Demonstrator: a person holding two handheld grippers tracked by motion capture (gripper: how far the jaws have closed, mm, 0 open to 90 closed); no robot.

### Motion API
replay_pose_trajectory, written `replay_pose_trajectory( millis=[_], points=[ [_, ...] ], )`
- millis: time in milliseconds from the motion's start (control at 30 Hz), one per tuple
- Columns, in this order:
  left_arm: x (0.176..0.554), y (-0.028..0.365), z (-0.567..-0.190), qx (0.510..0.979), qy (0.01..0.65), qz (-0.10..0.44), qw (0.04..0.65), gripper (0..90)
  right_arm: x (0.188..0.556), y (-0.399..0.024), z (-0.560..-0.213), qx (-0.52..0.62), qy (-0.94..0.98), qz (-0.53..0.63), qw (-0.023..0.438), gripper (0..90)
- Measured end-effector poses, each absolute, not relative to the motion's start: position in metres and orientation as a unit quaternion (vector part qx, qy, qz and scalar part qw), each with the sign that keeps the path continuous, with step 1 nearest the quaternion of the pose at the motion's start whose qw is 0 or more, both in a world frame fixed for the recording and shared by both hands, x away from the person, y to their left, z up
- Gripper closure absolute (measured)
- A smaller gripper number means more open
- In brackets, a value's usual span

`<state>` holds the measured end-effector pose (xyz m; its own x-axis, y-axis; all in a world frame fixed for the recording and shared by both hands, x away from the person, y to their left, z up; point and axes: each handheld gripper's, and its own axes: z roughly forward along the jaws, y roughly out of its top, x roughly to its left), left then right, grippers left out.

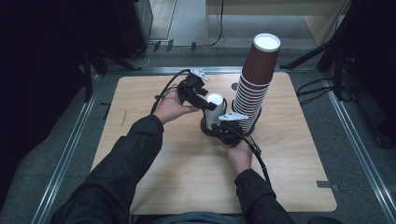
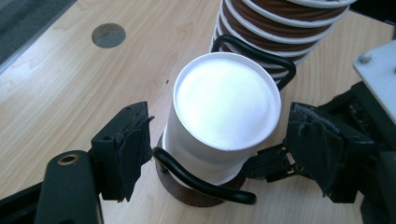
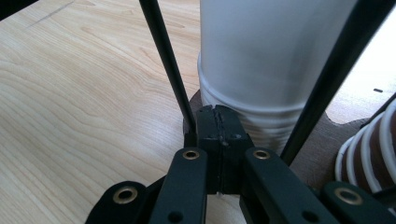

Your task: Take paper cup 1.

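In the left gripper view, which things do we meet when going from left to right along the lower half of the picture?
Left jaw pad → white cup, upside down in the black wire holder → right jaw pad → the other gripper's grey plate.

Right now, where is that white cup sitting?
In the high view the white cup stands upside down near the table's middle, in a black wire holder, just left of the tall brown cup stack and between the two grippers.
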<state>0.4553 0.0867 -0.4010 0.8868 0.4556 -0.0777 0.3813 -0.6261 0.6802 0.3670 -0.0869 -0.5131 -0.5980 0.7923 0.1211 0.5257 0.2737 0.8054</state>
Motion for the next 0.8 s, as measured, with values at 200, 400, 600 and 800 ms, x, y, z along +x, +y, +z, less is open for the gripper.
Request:
replay_pose_trajectory(
  millis=[200,400,600,800],
  points=[
    [0.457,0.083,-0.403,0.903,0.228,0.051,0.36,23.3,0.369,-0.084,-0.514,0.422,0.784,0.428,0.155,89.4],
    [0.459,0.077,-0.406,0.906,0.226,0.052,0.353,23.5,0.37,-0.084,-0.515,0.424,0.783,0.429,0.152,89.4],
    [0.458,0.074,-0.409,0.91,0.223,0.058,0.344,26.0,0.37,-0.085,-0.515,0.424,0.782,0.43,0.15,89.3],
    [0.457,0.073,-0.409,0.91,0.224,0.06,0.343,33.7,0.37,-0.086,-0.516,0.423,0.781,0.433,0.15,89.3]
  ],
)
